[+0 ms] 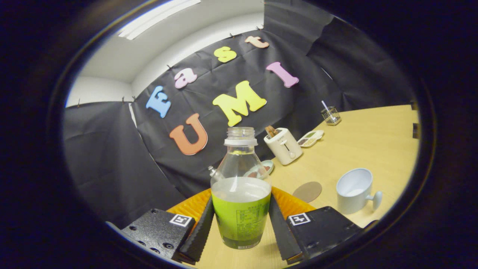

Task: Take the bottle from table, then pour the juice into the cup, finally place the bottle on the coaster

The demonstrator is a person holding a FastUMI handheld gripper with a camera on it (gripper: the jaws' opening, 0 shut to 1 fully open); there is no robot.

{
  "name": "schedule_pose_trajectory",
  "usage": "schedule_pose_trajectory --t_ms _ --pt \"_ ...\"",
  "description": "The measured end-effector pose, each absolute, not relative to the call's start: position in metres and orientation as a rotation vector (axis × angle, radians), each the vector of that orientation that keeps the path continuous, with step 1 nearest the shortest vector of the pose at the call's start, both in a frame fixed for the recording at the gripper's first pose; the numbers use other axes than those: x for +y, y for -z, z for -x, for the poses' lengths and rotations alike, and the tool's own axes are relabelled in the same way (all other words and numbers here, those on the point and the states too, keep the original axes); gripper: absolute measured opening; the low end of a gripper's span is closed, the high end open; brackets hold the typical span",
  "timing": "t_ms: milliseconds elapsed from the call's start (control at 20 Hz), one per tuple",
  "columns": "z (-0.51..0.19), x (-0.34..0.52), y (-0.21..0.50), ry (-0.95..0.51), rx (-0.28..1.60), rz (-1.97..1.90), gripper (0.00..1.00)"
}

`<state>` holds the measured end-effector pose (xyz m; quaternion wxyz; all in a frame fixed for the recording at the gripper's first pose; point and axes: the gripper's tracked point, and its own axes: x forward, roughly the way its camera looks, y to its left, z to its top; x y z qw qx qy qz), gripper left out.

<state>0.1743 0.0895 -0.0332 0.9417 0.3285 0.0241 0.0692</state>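
Your gripper (241, 224) has the bottle (241, 194) between its two fingers, and both pads look pressed against its lower, labelled part, one on each side, so I judge the grip made. The bottle stands upright, neck up and uncapped, with green juice filling roughly its lower half. Its base looks close to the table (373, 142), but whether it rests there or is already lifted cannot be told. An orange mat (194, 205) lies behind it.

What the next move turns on: the cup (354, 194) lies to the right of the bottle and a little farther away, tipped by the lens, its mouth open, its handle turned to the near right. It looks empty, so the pour is not yet done. To pour, you would carry the bottle right and tilt its long axis rightward over that mouth.

The coaster (307, 191) lies flat between bottle and cup, just left of the cup and apart from it, so the last placing is a short way back to the left.

Farther off stand a toaster (282, 145), a small dish (261, 170) and a glass (331, 115), all well clear of the path.
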Motion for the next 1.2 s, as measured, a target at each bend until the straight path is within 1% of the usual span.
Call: schedule_pose_trajectory --t_ms 150,400,900,1100,1200 --pt "-0.175 0.082 0.028 -0.152 0.05 -0.832 0.79" --pt "-0.175 0.083 0.024 -0.209 0.053 -1.08 0.78" --pt "-0.173 0.074 0.017 -0.244 0.062 -1.342 0.78" --pt "-0.177 0.074 0.024 -0.24 0.1 -1.446 0.78" --pt "-0.176 0.08 0.02 -0.274 0.111 -1.531 0.78"
